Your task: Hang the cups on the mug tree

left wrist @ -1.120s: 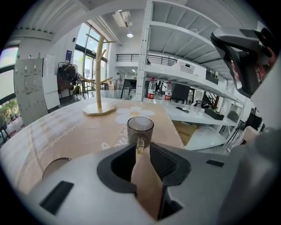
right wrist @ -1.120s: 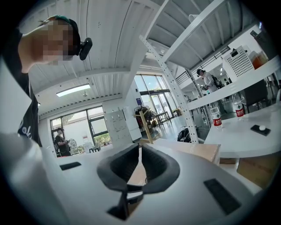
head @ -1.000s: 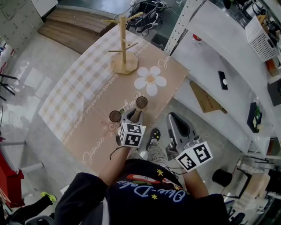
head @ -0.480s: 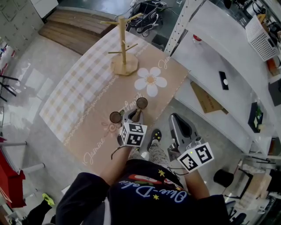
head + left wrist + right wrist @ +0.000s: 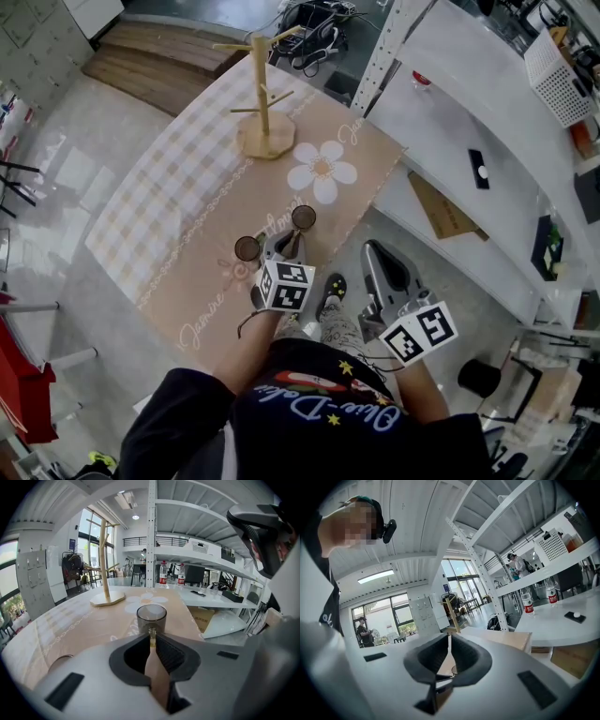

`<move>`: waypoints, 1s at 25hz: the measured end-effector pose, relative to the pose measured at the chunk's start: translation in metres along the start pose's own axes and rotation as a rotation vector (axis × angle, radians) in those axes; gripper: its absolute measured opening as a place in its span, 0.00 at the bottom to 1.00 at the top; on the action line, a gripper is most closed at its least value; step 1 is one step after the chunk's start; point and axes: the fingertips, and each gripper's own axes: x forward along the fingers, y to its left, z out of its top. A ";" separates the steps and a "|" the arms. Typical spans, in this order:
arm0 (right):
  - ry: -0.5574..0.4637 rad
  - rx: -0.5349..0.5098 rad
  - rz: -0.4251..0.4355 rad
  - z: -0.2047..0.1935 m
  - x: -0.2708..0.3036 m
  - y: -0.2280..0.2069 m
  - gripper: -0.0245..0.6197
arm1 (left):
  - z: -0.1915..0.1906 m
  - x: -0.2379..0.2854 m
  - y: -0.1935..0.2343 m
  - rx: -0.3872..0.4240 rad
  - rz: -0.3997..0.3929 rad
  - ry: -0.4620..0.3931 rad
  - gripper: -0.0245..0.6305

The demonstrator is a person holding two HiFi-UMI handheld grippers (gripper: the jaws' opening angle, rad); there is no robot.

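One smoky glass cup (image 5: 151, 617) sits mid-frame, left gripper (image 5: 151, 633) jaws have just been closing tight on its handle, so lifting it to the wooden mug tree (image 5: 104, 564) upper left looks next; right gripper (image 5: 449, 638) is closed, empty.

Head view: from above the person's shoulders, facing steeply down; the beige flower-printed tabletop (image 5: 206, 187) lies well below.
Left gripper view: low over the tabletop, facing along it; smoky grey glass cup (image 5: 151, 618) just ahead, pale wooden mug tree (image 5: 104, 569) far off.
Right gripper view: off the tabletop's edge, nearly level, facing the distant mug tree.
Shared: mug tree in all three views; cup in the head and left gripper views.
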 end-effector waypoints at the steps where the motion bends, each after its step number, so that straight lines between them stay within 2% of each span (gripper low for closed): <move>1: 0.001 -0.002 0.000 0.000 0.000 0.000 0.08 | 0.003 -0.001 0.000 0.004 0.003 -0.015 0.11; 4: 0.005 -0.004 -0.002 0.000 0.000 -0.001 0.08 | 0.008 -0.004 -0.004 0.035 0.000 -0.040 0.10; 25: 0.014 0.018 0.017 -0.004 0.000 -0.002 0.08 | 0.026 -0.023 -0.011 -0.035 -0.073 -0.135 0.10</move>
